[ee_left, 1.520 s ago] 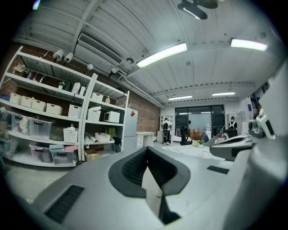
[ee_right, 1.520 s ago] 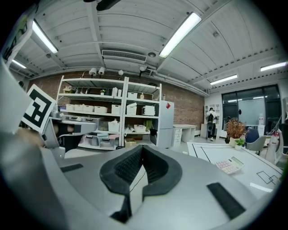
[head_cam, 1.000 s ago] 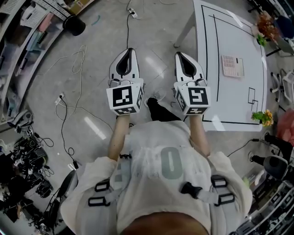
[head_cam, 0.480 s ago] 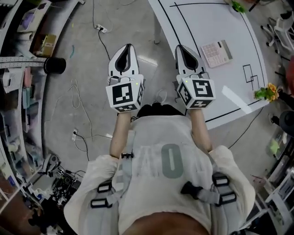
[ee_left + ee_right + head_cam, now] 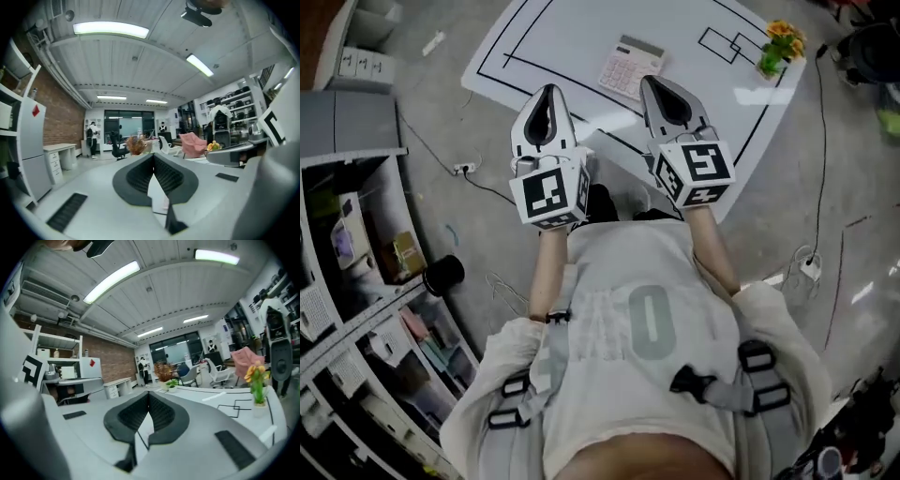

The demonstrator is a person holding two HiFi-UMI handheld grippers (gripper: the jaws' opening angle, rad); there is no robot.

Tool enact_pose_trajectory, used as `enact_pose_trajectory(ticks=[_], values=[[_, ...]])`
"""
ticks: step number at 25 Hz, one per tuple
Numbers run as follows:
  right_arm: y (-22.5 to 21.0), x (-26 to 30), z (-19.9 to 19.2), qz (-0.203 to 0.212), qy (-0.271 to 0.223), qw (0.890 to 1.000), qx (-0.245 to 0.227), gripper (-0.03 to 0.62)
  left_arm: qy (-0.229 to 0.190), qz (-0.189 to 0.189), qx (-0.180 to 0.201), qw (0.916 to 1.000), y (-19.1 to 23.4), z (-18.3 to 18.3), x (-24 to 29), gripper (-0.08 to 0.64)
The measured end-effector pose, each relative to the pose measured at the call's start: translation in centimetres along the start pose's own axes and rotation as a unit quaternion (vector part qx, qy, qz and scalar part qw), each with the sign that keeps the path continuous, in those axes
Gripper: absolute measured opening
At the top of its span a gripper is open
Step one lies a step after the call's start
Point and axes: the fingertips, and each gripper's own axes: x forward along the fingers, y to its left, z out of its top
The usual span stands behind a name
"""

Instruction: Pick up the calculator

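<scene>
Showing a large pale "0", the shirt (image 5: 649,361) is near the calculator (image 5: 630,67).

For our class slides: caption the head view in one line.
Left gripper and right gripper, both shut and empty, point toward the calculator on the white table.
</scene>
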Motion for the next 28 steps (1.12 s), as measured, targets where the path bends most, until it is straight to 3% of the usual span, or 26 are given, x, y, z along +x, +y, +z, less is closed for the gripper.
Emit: enact_pose_trajectory(ticks=[5, 12, 19, 28], values=[[-6.3, -4.3, 1.3, -0.125, -0.032, 0.992, 0.005, 0.006, -0.022, -0.115, 0.026, 0.9927, -6.3, 1.2, 4.6, 0.020], [-10.0, -10.3, 1.8, -0.278, -0.037, 0.960, 0.011, 0.006, -0.041, -0.250, 0.017, 0.9673, -11.9, 2.1, 7.7, 0.020], [-10.7, -12.1, 2.3, -0.353, -0.046, 0.934, 0.026, 0.006, -0.049, -0.315, 0.027, 0.9475, -13.9, 3.0, 9.5, 0.020], [-10.1, -11.5, 2.5, -0.377, -0.049, 0.925, 0.023, 0.008, -0.048, -0.339, 0.025, 0.9391, -13.4, 2.7, 11.0, 0.020]])
